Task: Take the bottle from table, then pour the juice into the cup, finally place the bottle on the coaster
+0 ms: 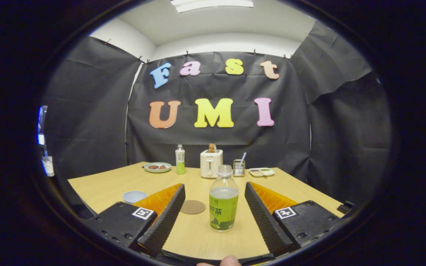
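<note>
A clear bottle (223,199) with a green label and a pale cap stands upright on the wooden table (102,184), between my two fingers and slightly nearer the right one. My gripper (215,218) is open; its ribbed black fingers (166,218) flank the bottle without touching it. A round brown coaster (193,207) lies flat on the table just left of the bottle. A pale blue cup (134,196) sits further left, beside the left finger's orange back.
Along the table's far edge stand a plate with food (157,167), a second green-labelled bottle (180,159), a white toaster (211,163), a metal holder (239,167) and a small tray (261,171). A fingertip (229,261) shows below the gripper.
</note>
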